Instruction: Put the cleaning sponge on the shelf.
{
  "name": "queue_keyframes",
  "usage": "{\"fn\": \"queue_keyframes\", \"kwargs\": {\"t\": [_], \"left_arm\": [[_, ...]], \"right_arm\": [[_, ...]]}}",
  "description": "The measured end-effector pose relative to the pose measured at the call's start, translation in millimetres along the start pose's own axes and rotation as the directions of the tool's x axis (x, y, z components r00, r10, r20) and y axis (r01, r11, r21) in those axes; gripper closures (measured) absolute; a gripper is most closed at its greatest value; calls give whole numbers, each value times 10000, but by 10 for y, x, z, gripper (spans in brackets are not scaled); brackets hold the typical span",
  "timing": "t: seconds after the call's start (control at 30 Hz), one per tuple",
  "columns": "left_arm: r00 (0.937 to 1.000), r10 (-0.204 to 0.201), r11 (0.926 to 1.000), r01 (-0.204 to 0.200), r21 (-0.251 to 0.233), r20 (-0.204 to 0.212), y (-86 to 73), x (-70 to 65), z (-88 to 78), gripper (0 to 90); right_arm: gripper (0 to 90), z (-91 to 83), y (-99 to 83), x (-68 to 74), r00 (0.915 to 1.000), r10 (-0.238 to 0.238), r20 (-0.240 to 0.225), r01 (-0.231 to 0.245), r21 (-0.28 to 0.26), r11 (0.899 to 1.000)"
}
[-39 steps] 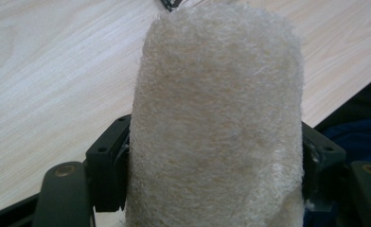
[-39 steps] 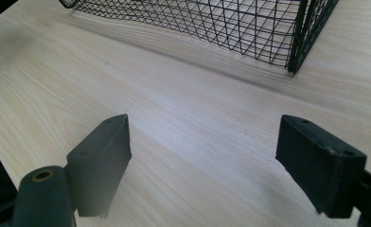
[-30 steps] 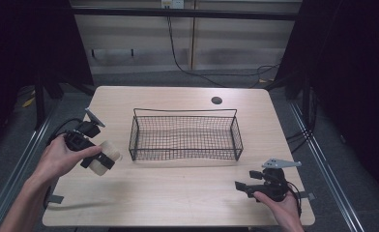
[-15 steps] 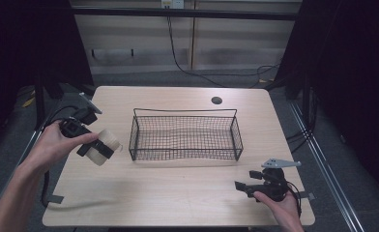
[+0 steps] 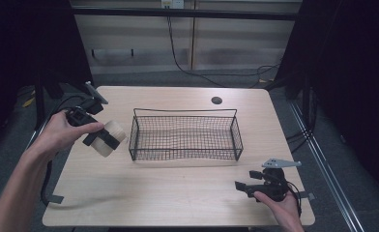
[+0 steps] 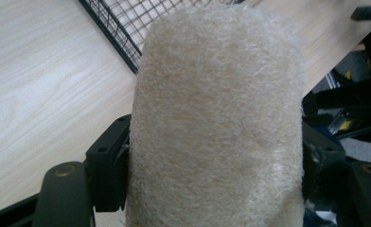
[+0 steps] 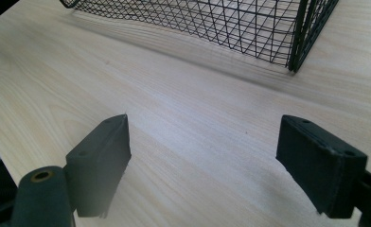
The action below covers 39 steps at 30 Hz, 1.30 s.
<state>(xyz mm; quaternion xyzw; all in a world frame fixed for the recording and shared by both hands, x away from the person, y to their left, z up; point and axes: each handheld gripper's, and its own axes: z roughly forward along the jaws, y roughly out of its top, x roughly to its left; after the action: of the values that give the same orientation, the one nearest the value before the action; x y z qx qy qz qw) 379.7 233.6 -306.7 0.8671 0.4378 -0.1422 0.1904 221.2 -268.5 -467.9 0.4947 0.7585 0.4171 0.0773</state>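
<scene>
A cream fuzzy roll (image 5: 108,137) (image 6: 216,123) hangs above the table's left part, just left of the black wire basket (image 5: 185,135). My left gripper (image 5: 102,138) is shut on the roll, its jaws pressing on both sides; in the left gripper view the roll hides most of what lies ahead, with the basket's corner (image 6: 122,28) behind it. My right gripper (image 5: 243,187) rests low near the table's front right corner, open, with bare wood between its jaws (image 7: 202,161). The basket's near corner (image 7: 297,52) stands ahead of it.
The light wooden table (image 5: 178,203) has a round cable hole (image 5: 216,100) at the back right. Cables trail off the left edge (image 5: 47,183) and behind the table. Dark floor and rack posts surround it.
My left gripper has lifted the roll and carried it up and to the right, closer to the basket's left end. The right gripper has stayed put.
</scene>
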Motion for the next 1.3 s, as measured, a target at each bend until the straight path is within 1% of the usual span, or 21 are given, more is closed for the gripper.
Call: {"fn": "queue_keyframes", "kwargs": {"t": [0.07,0.1,0.13,0.17,0.23,0.33,0.4,0.5,0.53,0.63,0.73,0.8,0.83,0.9,0.93,1.03,1.07,1.1,1.13,1.23,1.3], "left_arm": [[10000,42,10000,-41,64,-48,16,1,1,278],[10000,-62,10000,62,-34,-62,31,-11,10,278],[9994,-316,9995,317,-89,137,60,-21,24,278],[9988,-487,9987,488,-150,73,77,-29,30,278],[9985,-539,9984,539,-157,-11,95,-35,35,278],[9972,-739,9970,741,-234,99,162,-48,56,278],[9970,-775,9968,775,-199,28,197,-53,71,278],[9951,-982,9949,979,-224,-113,248,-81,112,278],[9949,-1013,9946,1012,-214,-34,264,-89,121,278],[9944,-1054,9942,1051,-245,-95,294,-102,130,278],[9910,-1330,9905,1322,-373,-175,350,-116,128,278],[9900,-1391,9896,1381,-413,-227,376,-124,130,278],[9909,-1300,9908,1285,-431,-345,388,-129,132,278],[9913,-1267,9913,1253,-395,-364,398,-137,143,278],[9894,-1404,9893,1387,-446,-369,419,-147,165,278],[9871,-1527,9876,1507,-430,-482,449,-159,185,278],[9847,-1672,9852,1650,-473,-486,484,-163,198,278],[9847,-1672,9852,1650,-473,-486,484,-163,198,278],[9822,-1803,9830,1779,-455,-536,522,-176,218,277],[9810,-1874,9815,1850,-494,-510,562,-184,243,277],[9784,-1992,9792,1965,-505,-558,605,-205,271,277]], "right_arm": [[178,0,0,-1,10000,-14,20,14,11,10000],[178,0,1,0,10000,7,29,-7,22,10000],[178,-1,0,-1,10000,-24,29,24,10,10000],[177,-1,0,-1,10000,-29,42,29,12,10000],[176,-2,0,0,10000,-25,39,25,13,10000],[176,-6,0,2,10000,-18,55,18,16,10000],[176,-3,0,0,10000,-20,38,20,13,10000],[176,-1,1,-2,10000,-32,42,32,15,10000],[176,-2,1,-1,10000,-29,48,29,14,10000],[175,-8,0,1,10000,15,65,-15,19,10000],[175,-10,-1,3,10000,67,35,-67,20,10000],[174,-6,0,1,10000,40,13,-40,13,10000],[174,-8,0,3,10000,50,23,-51,25,10000],[174,-9,-1,3,10000,47,21,-47,25,10000],[174,-11,-2,5,10000,69,20,-69,24,10000],[174,-11,-2,3,10000,91,13,-91,27,10000],[174,-6,-1,1,10000,57,-5,-57,18,10000],[174,-6,-1,1,10000,57,-5,-57,18,10000],[174,-9,-2,6,10000,54,12,-54,34,10000],[174,-8,-2,2,10000,83,-8,-83,32,10000],[173,-7,-2,1,10000,65,-15,-65,26,10000]]}}
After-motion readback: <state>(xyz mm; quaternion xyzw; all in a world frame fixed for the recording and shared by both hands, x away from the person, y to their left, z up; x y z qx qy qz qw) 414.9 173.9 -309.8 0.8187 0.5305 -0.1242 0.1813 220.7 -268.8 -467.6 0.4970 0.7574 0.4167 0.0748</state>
